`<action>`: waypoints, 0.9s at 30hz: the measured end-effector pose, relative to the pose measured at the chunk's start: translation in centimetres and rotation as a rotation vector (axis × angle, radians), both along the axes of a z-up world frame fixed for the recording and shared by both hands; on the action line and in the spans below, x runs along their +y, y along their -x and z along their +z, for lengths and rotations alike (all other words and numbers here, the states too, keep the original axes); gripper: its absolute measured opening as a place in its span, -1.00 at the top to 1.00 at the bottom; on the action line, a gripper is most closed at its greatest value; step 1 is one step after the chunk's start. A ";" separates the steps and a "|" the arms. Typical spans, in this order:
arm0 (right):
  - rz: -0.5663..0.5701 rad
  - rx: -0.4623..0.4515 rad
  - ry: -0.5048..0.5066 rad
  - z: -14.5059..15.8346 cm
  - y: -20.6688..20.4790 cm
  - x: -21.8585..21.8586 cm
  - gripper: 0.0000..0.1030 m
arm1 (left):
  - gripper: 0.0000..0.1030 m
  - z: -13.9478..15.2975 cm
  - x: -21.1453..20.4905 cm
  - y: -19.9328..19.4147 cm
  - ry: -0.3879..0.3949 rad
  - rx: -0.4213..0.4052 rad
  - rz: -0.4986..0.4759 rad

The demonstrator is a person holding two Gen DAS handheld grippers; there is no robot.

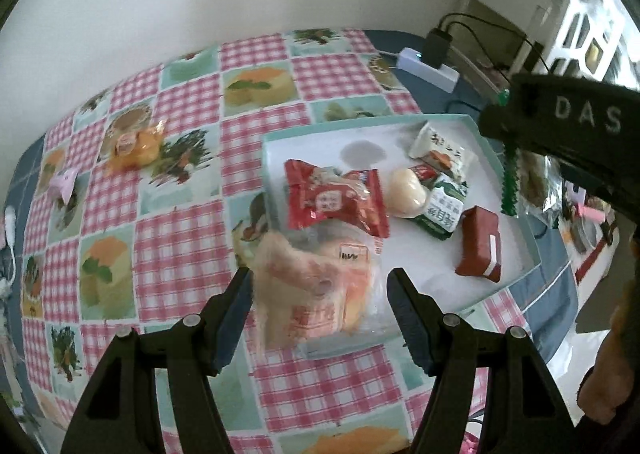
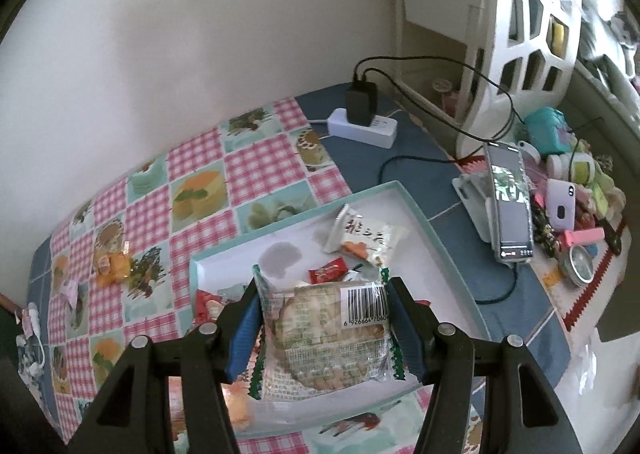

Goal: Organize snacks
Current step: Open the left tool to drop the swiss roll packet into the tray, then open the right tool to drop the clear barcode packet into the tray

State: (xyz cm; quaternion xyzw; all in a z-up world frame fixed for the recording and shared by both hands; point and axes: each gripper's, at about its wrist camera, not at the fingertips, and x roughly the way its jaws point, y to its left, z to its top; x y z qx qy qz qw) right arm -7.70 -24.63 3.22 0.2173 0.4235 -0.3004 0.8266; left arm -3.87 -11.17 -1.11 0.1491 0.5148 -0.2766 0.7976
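Observation:
A white tray with a teal rim [image 1: 360,125] [image 2: 434,232] lies on the checked tablecloth [image 1: 180,238]. It holds a red packet [image 1: 332,205], a pale round sweet [image 1: 406,191], a green-white sachet [image 1: 440,209], a dark red block [image 1: 480,246] and a white packet [image 2: 368,236]. My left gripper [image 1: 320,294] hovers over the tray's near left corner, shut on a blurred orange-pink film packet [image 1: 308,310]. Above the tray's middle, my right gripper [image 2: 324,318] is shut on a clear biscuit packet with green zigzag ends [image 2: 324,338]. An orange packet [image 1: 136,145] and a small pink one [image 1: 66,181] lie on the cloth at left.
A power strip with a black charger [image 2: 360,121] and trailing cables sits behind the tray by the wall. To the right stand a phone on a holder [image 2: 510,205], a white openwork basket [image 2: 528,33] and a heap of small items [image 2: 572,189].

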 end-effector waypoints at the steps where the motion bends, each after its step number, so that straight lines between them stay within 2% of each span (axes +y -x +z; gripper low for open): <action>1: -0.004 0.001 -0.002 -0.1 0.2 -0.2 -0.23 | -0.36 -0.1 -0.3 0.1 -0.001 -0.002 -0.005; 6: -0.024 0.039 -0.020 -1.3 0.5 -1.1 -0.23 | -0.36 -1.3 -1.5 0.1 -0.025 0.015 -0.012; 16: -0.023 0.158 -0.138 -6.4 -0.3 -2.3 -0.23 | -0.36 -3.6 -2.0 -0.8 -0.087 0.040 0.014; 27: -0.046 0.272 -0.252 -11.3 -0.8 -2.8 -0.27 | -0.36 -4.4 -1.8 -1.5 -0.120 0.057 0.030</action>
